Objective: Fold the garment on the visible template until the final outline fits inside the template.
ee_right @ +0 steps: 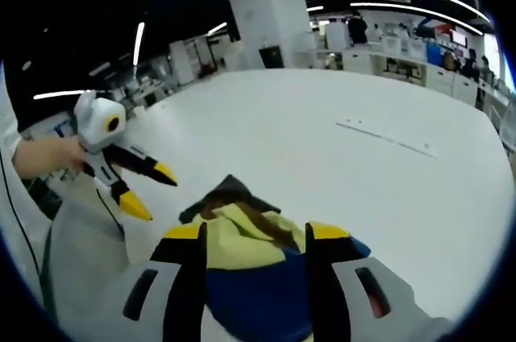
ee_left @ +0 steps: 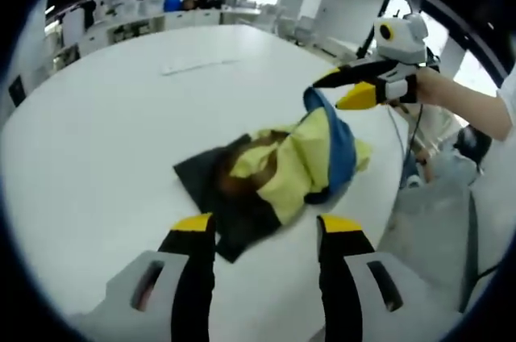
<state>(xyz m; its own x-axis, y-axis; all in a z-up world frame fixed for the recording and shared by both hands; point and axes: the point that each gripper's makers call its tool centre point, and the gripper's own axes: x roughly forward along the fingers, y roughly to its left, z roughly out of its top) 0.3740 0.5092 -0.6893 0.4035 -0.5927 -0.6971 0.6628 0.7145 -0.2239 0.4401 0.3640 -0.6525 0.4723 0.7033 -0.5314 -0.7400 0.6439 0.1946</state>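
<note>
A yellow, blue and brown garment (ee_left: 298,164) lies bunched on a dark template sheet (ee_left: 197,177) on the white table. Its blue edge (ee_left: 318,104) stands up at the far side, right beside the tips of my right gripper (ee_left: 343,90), which comes in from the right. In the right gripper view the right gripper (ee_right: 256,231) has its jaws wide apart, with blue and yellow cloth (ee_right: 250,277) lying between them. My left gripper (ee_left: 266,223) is open just short of the template's near corner. It is also open where it hovers off the table edge (ee_right: 151,191).
The round white table (ee_left: 121,116) has a thin pale strip (ee_left: 197,65) on its far part. A person's hand (ee_left: 451,92) holds the right gripper. Grey chairs (ee_left: 427,221) stand off the table's edge, and office desks line the back.
</note>
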